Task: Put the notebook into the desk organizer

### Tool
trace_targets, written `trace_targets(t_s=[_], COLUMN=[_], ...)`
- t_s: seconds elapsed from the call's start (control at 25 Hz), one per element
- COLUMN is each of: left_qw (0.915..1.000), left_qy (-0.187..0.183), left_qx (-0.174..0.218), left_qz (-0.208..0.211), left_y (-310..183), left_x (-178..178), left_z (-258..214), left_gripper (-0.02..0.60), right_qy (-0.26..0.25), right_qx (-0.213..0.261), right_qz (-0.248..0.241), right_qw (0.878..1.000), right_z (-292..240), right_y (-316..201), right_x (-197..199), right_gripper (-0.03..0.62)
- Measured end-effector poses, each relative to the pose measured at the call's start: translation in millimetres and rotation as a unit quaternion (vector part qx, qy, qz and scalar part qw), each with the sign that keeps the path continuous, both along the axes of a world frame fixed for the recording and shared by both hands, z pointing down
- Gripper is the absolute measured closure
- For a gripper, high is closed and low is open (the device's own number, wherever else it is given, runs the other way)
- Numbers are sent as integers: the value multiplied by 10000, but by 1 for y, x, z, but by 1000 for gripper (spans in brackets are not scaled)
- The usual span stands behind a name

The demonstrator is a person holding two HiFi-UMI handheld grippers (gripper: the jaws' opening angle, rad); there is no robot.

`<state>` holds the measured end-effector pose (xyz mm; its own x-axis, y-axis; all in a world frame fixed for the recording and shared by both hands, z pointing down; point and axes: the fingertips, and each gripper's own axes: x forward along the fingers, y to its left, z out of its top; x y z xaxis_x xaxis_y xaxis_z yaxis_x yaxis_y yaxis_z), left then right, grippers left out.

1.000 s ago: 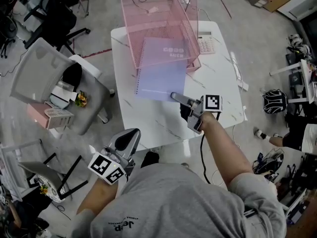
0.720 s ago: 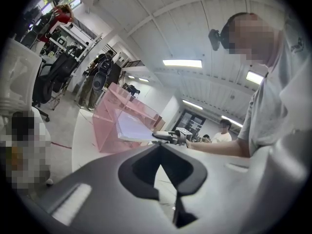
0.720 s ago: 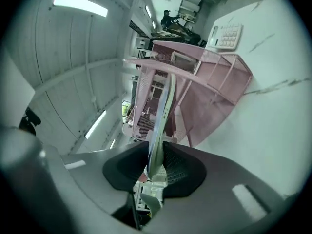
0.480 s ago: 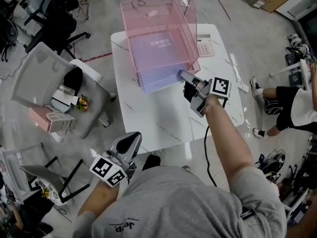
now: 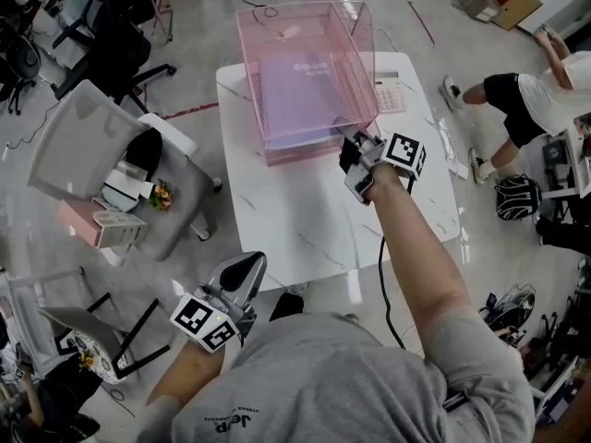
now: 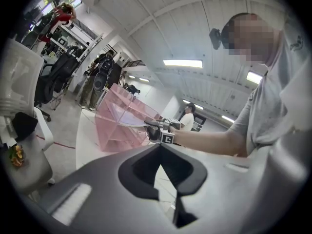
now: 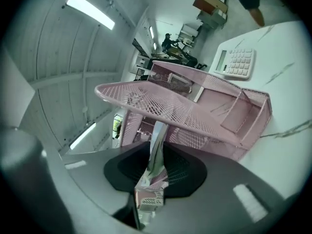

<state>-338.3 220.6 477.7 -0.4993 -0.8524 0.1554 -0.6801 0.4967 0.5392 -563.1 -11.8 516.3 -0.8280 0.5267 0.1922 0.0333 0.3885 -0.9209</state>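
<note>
Here's the right gripper [image 5: 351,146] at the mouth of the pink mesh desk organizer [image 5: 286,30], jaws drawn narrow and pinched on the near edge of the lavender notebook [image 5: 300,95]. They have just been closing, and that thin stack of pages is what sits between them. Look at the hold: right out at the trailing edge, so the book can go in flat while the gripper itself keeps outside the mesh. The notebook is nearly all the way in, lying under the top tier with its printed cover up and only the gripped edge at the front opening; exactly which shelf it rests on I cannot tell. To my eye this is the end of the push, with a let-go and a straight pull back the only things left to do. The risk is dragging the book back out if the jaws don't clear it first. The left gripper [image 5: 242,270] hangs low by the person's body, off the near edge of the white marble-pattern table [image 5: 305,220], jaws together on nothing. No bracing wanted, it seems, since the organizer sits square on the tabletop. A calculator [image 5: 388,95] lies just beside the organizer's right side, out of the way.
</note>
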Motion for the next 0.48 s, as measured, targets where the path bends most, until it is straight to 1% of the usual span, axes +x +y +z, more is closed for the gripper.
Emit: trace_targets(t_s=[0.04, 0.08, 0.2, 0.32, 0.4, 0.48], left_qw=[10000, 10000, 9999, 9998, 9995, 9988], left_qy=[-9, -22, -79, -151, -200, -270], left_qx=[-5, -8, 1, 31, 33, 19], left_qz=[5, 16, 69, 150, 249, 402], left_y=[0, 0, -3, -11, -20, -33], left_x=[0, -1, -1, -2, -1, -1], left_z=[0, 0, -3, -7, -10, -13], left_gripper=[526, 527, 526, 526, 526, 526], right_qy=[-46, -113, -249, -212, -253, -437], right_qx=[155, 302, 609, 779, 931, 1158], right_qz=[-2, -6, 58, -6, -116, -157], right_qw=[9999, 9995, 9978, 9967, 9953, 9922], right_z=[-1, -3, -6, -5, -4, -7], right_y=[0, 1, -1, -3, -5, -14], right_x=[2, 5, 17, 35, 52, 72], right_gripper=[520, 502, 410, 302, 303, 303])
